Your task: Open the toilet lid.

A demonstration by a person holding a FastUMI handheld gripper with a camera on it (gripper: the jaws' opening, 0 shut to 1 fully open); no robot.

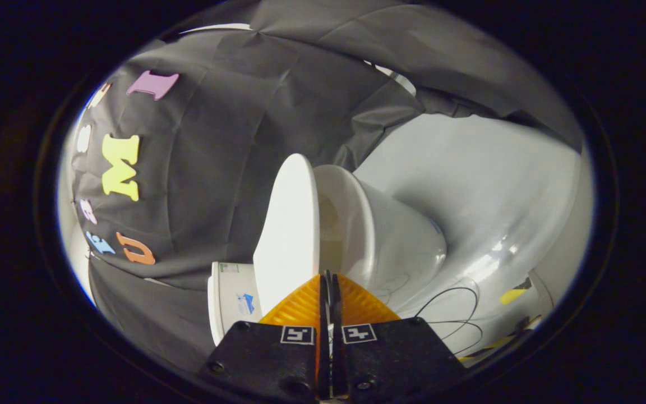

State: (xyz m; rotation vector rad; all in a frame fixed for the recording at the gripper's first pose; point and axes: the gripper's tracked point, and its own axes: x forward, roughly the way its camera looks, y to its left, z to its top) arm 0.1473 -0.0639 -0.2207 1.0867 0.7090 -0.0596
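The view is rolled onto its side. The white toilet lid is lifted off the bowl and stands close to the tank. The bowl's rim and inside show between lid and bowl. My gripper has its two orange fingers pressed together, with nothing visible between them. Their tips sit at the near edge of the lid, in the gap between lid and bowl rim. I cannot tell whether they touch the lid.
The black cloth wall hangs behind the tank and lid. A pale glossy floor lies beyond the bowl, with a thin black cable looped on it and yellow tape marks nearby.
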